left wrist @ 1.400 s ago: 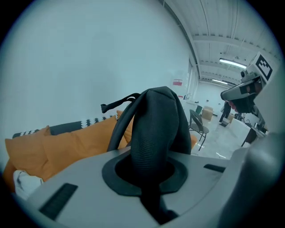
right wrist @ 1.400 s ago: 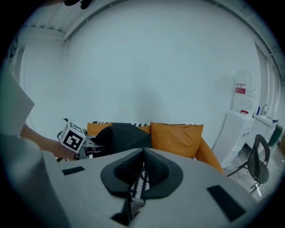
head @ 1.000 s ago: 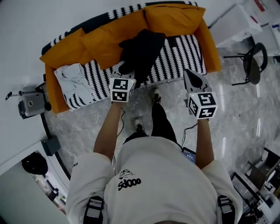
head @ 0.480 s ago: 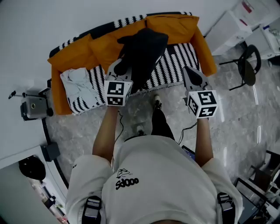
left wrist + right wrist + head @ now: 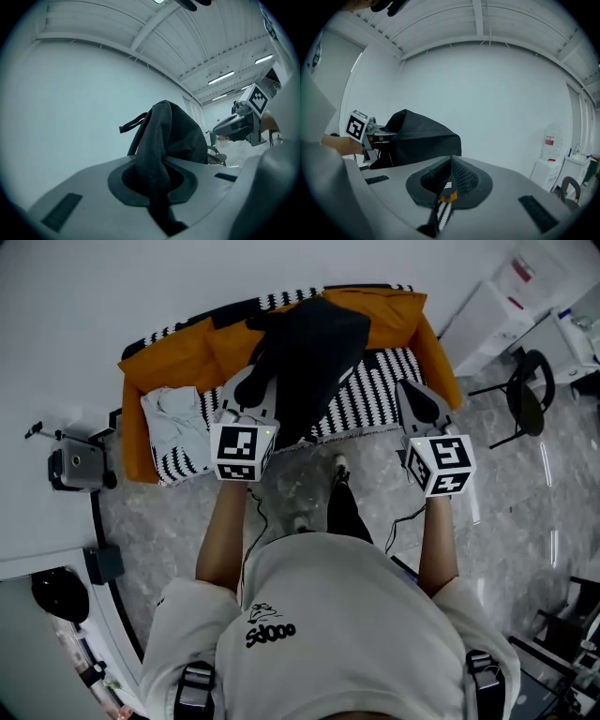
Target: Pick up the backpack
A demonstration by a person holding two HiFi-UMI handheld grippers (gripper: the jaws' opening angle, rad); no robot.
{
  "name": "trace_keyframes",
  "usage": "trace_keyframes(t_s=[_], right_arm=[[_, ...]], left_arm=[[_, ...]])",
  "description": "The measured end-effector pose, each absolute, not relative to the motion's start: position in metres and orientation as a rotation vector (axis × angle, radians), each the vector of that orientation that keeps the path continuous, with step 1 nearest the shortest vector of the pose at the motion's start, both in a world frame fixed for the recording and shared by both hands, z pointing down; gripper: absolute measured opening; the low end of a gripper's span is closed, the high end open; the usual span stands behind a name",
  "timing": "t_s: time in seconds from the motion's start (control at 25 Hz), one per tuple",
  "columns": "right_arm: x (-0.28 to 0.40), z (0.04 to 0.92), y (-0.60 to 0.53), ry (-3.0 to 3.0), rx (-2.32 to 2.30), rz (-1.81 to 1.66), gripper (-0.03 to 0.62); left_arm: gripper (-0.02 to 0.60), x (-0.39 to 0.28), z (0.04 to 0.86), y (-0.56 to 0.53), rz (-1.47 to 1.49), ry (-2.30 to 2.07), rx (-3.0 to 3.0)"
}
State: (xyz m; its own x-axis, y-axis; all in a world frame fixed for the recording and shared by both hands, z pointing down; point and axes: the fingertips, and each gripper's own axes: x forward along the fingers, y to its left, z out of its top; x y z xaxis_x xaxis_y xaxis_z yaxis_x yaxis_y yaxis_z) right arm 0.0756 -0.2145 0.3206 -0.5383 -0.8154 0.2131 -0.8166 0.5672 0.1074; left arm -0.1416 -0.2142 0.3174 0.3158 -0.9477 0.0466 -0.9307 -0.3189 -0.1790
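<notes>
Head view. On the striped sofa (image 5: 375, 381) a pale garment (image 5: 178, 423) lies at far left. Next comes the left gripper (image 5: 247, 390), clenched on a fold of the black backpack (image 5: 314, 348), which hangs over the seat and appears lifted off it. The right gripper (image 5: 411, 395), jaws together on nothing, stands apart. The lift is best done with a firm, steady pinch, since one fold carries the load. The shirt (image 5: 309, 615) print reads roughly "Sdooo"; nothing else is legible.
</notes>
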Motion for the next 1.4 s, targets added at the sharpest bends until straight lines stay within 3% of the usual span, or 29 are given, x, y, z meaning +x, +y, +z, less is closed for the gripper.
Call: trace_keyframes(t_s=[1.4], right_arm=[[0.073, 0.293, -0.087, -2.541, 1.392, -0.112, 0.034]], left_arm=[[0.038, -0.143, 0.284, -0.075, -0.108, 1.731, -2.432]])
